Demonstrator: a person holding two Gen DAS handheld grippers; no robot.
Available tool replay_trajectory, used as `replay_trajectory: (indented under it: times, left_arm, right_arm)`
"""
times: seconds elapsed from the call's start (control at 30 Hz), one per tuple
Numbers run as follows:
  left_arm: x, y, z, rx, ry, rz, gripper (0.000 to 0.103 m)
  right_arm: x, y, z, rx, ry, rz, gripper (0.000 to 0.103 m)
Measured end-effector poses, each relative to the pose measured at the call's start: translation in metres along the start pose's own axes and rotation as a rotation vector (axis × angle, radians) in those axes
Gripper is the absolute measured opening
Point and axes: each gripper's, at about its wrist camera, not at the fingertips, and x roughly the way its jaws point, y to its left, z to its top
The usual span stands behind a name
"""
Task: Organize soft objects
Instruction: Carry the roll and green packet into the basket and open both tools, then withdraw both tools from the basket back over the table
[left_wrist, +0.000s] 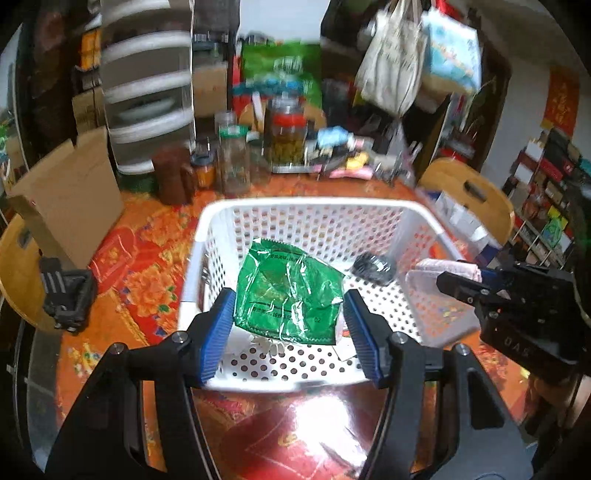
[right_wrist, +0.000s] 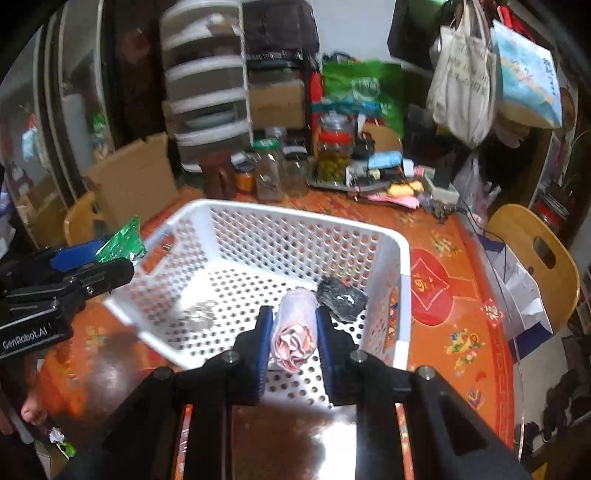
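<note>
soft objects: a green foil packet (left_wrist: 288, 291) and a rolled pink cloth (right_wrist: 295, 328), both hanging over the white perforated basket (left_wrist: 306, 206); a dark bundle (right_wrist: 341, 297) is already lying on the basket floor near its far right corner.
left gripper (left_wrist: 290, 317): pinching the green foil packet between its blue pads, jaws fairly wide around the puffy bag.
right gripper (right_wrist: 293, 339): pinching the rolled pink cloth, jaws drawn narrow on either side of the roll.
packet relative to tool: sitting squarely between the pads, above the basket's near left part.
cloth relative to tool: lying lengthwise along the fingers, its far end pointing at the dark bundle, above the near right edge.
step in hand: judging by the pose, carrying both items in for release.
doing it well: lowering each past the rim before letting go, keeping the two grippers apart, setting the cloth beside the bundle so it is not unrolling.
</note>
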Motion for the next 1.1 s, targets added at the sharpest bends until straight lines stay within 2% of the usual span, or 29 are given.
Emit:
replay_trajectory:
  times: [0.13,0.33,0.6,0.87,0.9,0.93,1.0,1.07,1.1]
  left_arm:
    - [0.052,-0.001,0.005,-0.021,0.106,0.022,0.058]
    - [0.098,-0.001,0.000,-0.018,0.183,0.046,0.058]
    - [0.108,-0.007,-0.002,0.021,0.188,0.061,0.058]
    - [0.106,-0.009,-0.003,0.034,0.168,0.050,0.064]
    - [0.104,-0.009,-0.002,0.033,0.159,0.049,0.067]
    - [0.102,-0.009,-0.002,0.028,0.152,0.046,0.070]
    - [0.098,-0.008,-0.001,0.020,0.138,0.038,0.080]
    - [0.091,-0.008,0.000,0.020,0.116,0.031,0.087]
    - [0.088,-0.009,0.000,0.022,0.108,0.027,0.091]
  right_arm:
    - [0.034,-0.008,0.004,0.011,0.078,-0.031,0.022]
    - [0.064,-0.012,0.004,-0.001,0.161,-0.057,0.022]
    - [0.080,-0.013,0.000,-0.016,0.197,-0.066,0.022]
    - [0.077,-0.015,-0.002,0.000,0.155,-0.055,0.023]
    - [0.074,-0.016,-0.002,0.008,0.142,-0.057,0.030]
    - [0.072,-0.017,-0.002,0.014,0.132,-0.057,0.041]
    - [0.067,-0.019,-0.002,0.022,0.113,-0.063,0.051]
    - [0.063,-0.021,-0.003,0.033,0.098,-0.059,0.054]
    - [0.059,-0.022,-0.003,0.039,0.089,-0.059,0.059]
